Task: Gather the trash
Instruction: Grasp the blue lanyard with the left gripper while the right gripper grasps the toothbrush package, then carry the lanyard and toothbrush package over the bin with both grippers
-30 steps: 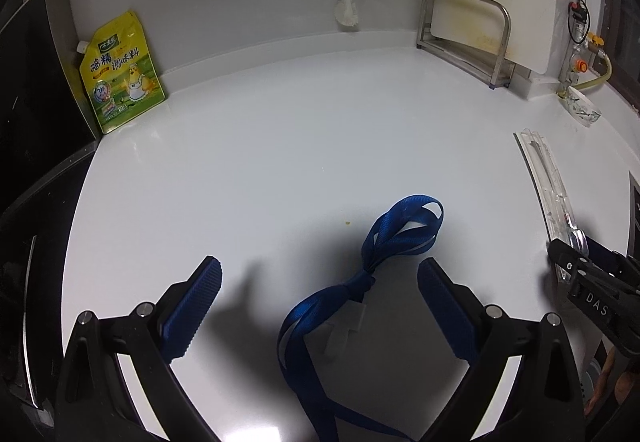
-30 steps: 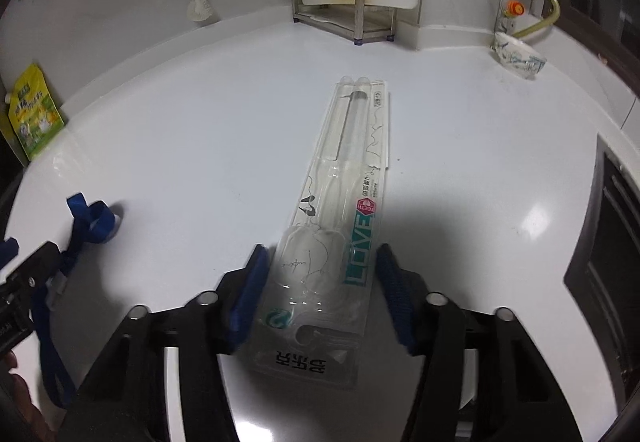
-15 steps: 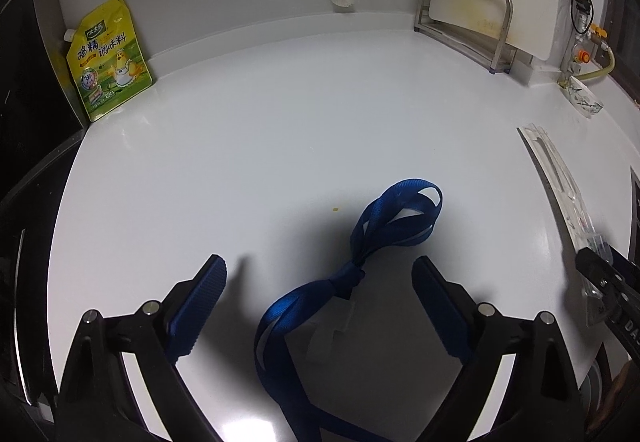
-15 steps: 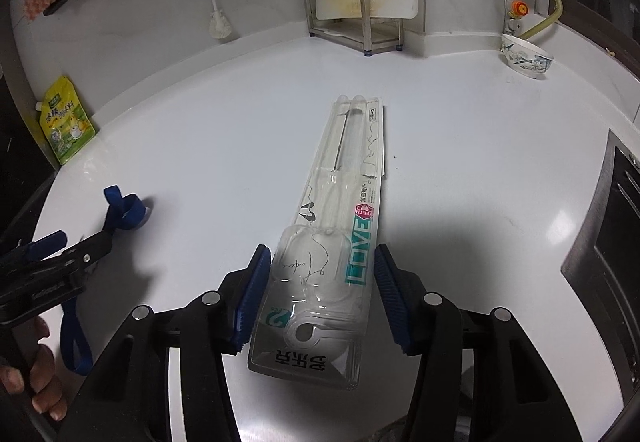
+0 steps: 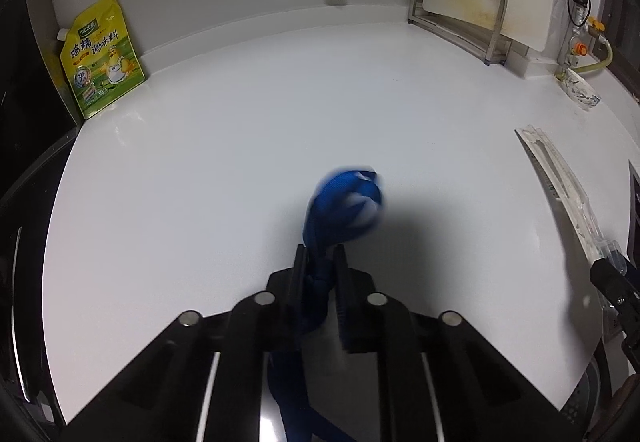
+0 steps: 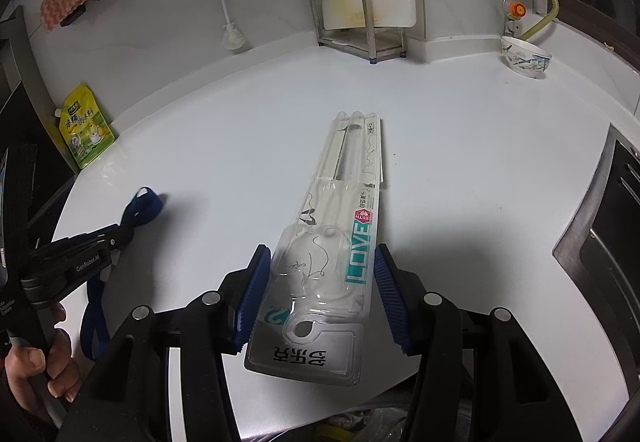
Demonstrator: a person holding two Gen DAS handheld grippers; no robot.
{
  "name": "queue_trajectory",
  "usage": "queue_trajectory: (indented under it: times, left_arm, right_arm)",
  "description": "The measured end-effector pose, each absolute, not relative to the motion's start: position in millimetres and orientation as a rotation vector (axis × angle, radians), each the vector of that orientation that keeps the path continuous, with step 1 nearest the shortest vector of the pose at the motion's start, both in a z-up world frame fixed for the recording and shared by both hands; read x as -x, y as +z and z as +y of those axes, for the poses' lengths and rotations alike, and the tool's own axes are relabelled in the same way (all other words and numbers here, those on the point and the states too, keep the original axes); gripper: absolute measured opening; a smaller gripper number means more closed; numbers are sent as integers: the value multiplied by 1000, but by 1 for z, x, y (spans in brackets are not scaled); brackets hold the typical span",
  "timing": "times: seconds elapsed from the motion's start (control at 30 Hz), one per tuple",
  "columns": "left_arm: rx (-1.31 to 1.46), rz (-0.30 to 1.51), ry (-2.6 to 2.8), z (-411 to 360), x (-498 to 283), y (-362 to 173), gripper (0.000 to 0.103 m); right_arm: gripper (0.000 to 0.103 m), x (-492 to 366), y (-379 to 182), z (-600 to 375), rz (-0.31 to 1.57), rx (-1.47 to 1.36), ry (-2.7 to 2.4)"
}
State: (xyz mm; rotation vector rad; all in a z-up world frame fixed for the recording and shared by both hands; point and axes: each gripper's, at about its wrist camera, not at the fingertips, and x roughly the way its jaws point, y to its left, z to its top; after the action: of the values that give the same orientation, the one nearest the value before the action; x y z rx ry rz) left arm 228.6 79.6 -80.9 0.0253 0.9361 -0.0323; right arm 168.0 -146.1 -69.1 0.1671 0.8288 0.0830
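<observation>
My left gripper (image 5: 320, 258) is shut on a blue strap (image 5: 344, 206); its knot is pinched between the jaws, a loop sticks out ahead and the tail hangs below. The strap also shows in the right wrist view (image 6: 142, 208). My right gripper (image 6: 320, 274) is shut on the sides of a long clear plastic blister pack (image 6: 340, 226) marked LOVE, held lifted over the white counter (image 6: 460, 170). The pack shows at the right edge of the left wrist view (image 5: 560, 178).
A yellow seasoning pouch (image 5: 100, 58) leans at the back left. A metal rack with a cutting board (image 6: 360, 18) stands at the back wall, a brush (image 6: 228, 14) beside it. A bowl (image 6: 526, 58) sits at the back right. A trash bag (image 6: 360, 426) lies below the counter's front edge.
My left gripper has closed on the blue strap's knot and lifted the loop. My right gripper has raised and pulled back with the blister pack in it.
</observation>
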Motion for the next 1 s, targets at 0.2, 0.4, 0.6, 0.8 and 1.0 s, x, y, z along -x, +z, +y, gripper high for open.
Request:
queue_trajectory:
  times: [0.2,0.4,0.6,0.8,1.0]
  left_arm:
    - [4,890,-68,73,-205,-60,12]
    - [7,859,-122,55,-177,-42,12]
    - [13,860,-181,33,-143,-34,12]
    - [2,863,-233,7,-105,-35,12]
    - [-6,874,-264,-12,-70,-44,12]
  right_arm:
    - [51,-151,-63,-149,812,-175,93]
    - [51,-127,-56,-151,809,-176,104]
    - [51,-90,-50,-160,800,-185,106]
    - [48,-46,-44,-165,793,-184,110]
    - [48,-2,-49,-172,795,-191,118]
